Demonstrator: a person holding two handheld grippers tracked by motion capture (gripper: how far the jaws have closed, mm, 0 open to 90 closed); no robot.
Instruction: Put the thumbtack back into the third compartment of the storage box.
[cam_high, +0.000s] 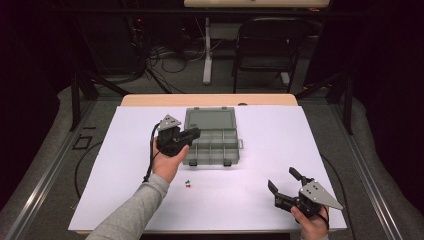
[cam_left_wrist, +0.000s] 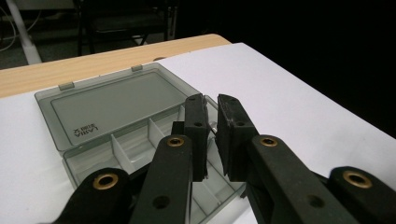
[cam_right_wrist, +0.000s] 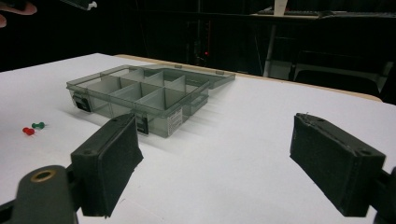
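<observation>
Left tongs (cam_high: 192, 134) hover nearly closed, jaws a sliver apart, over open compartment box (cam_high: 212, 137) mid-bench, apparently at the placing step; right tongs (cam_high: 285, 182) gape wide, pushpins (cam_high: 188, 183) likely next pickup.

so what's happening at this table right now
A person sits at a white-covered table with a pair of tongs in each hand. The left tongs hang over the compartments of an open grey organizer box, jaws nearly closed; something small and pale seems pinched between them, though I can't tell what. The right tongs hover wide open and empty near the table's front right corner. A red pushpin and a green pushpin lie loose on the table in front of the box.
</observation>
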